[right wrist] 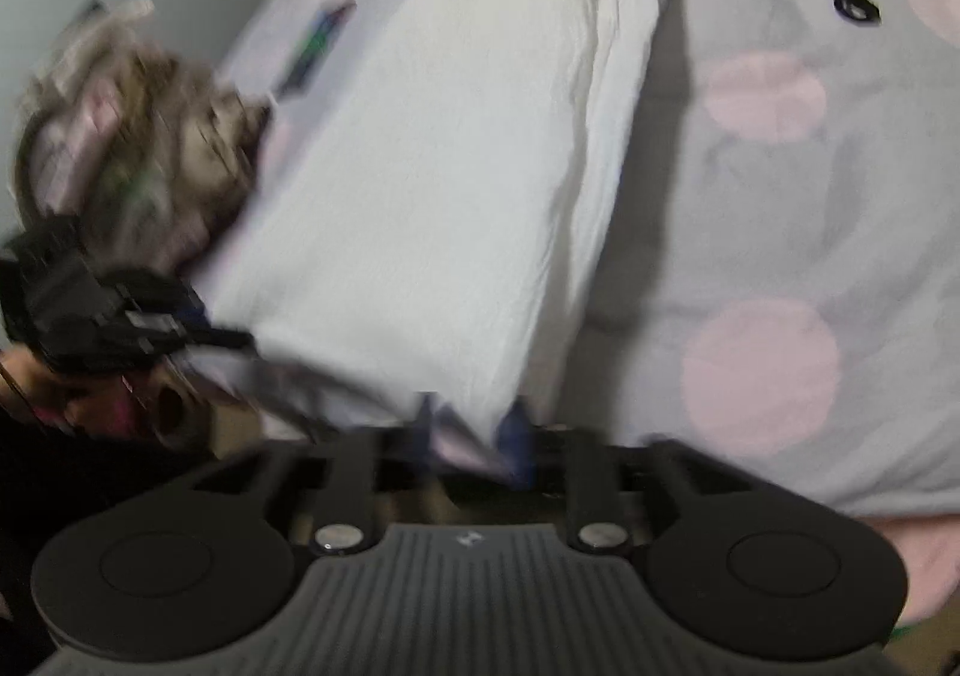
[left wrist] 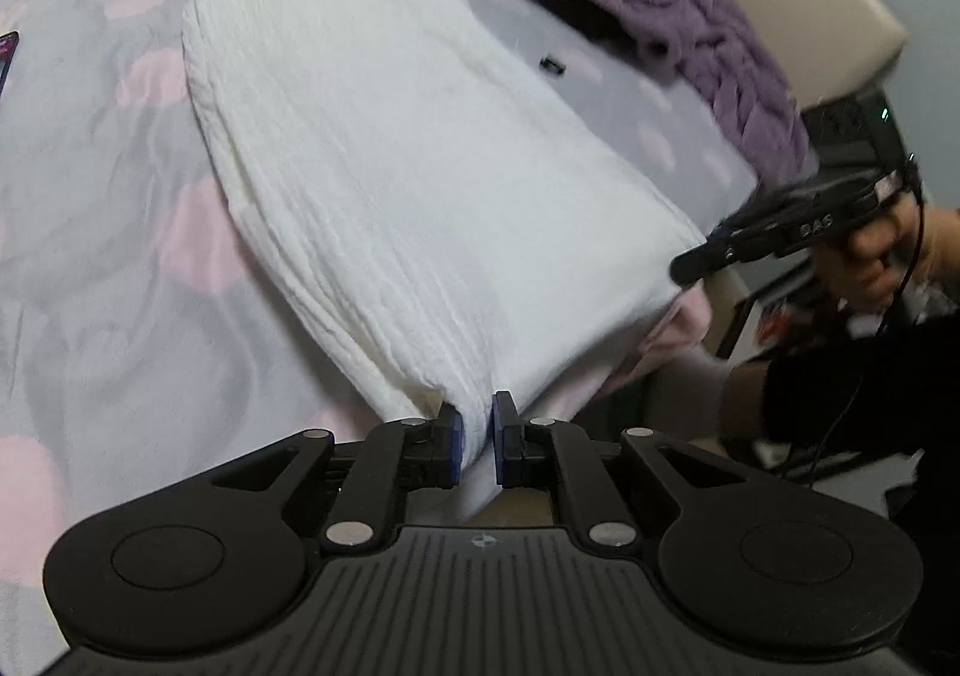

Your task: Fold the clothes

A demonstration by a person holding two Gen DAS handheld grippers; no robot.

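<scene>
White garment [left wrist: 408, 184] gripped by left gripper [left wrist: 477, 439] and right gripper [right wrist: 471, 430] jaws, purple knit [left wrist: 678, 9] beyond, bedspread [left wrist: 90, 196] beneath

Left tool [left wrist: 478, 439]: black linkage arms, silver rivets, blue pads [left wrist: 457, 445], ribbed grey housing. Right tool [left wrist: 690, 271]: black, white lettering, thin black cable. Black sleeve [left wrist: 840, 400].

Left gripper [left wrist: 477, 439] clamped, blue pads nearly together. Right gripper [right wrist: 474, 433] pinched too, motion-blurred. A hand [left wrist: 882, 250] grips its handle.
</scene>
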